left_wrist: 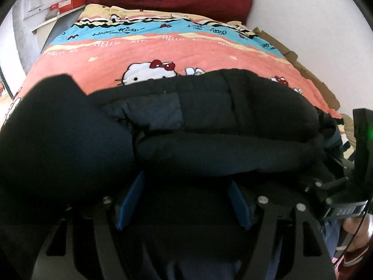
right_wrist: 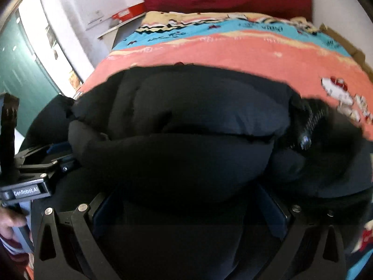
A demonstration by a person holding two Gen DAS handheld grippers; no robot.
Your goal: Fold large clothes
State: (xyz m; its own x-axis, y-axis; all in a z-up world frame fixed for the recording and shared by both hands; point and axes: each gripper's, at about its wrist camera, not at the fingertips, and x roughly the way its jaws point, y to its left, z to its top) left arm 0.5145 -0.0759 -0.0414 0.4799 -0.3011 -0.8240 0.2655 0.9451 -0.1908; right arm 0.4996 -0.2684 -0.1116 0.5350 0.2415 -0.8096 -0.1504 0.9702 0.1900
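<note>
The black padded jacket (left_wrist: pixel 209 121) lies bunched on the bed (left_wrist: pixel 163 46), and the fold looks underway. The left gripper (left_wrist: pixel 184 186) and right gripper (right_wrist: pixel 186 200) each stand spread with jacket bulk between their fingers; whether they pinch it I cannot tell. Next likely calls for carrying this roll forward and laying it flat.

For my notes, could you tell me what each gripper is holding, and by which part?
It cannot be told: the black jacket bulges over both grippers, hiding their fingertips and any hold.

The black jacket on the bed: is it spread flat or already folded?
Folded, at least partly. The black jacket lies bunched on the quilt in thick stacked rolls, one puffy layer over another. Whether folding is finished, cannot tell.
</note>
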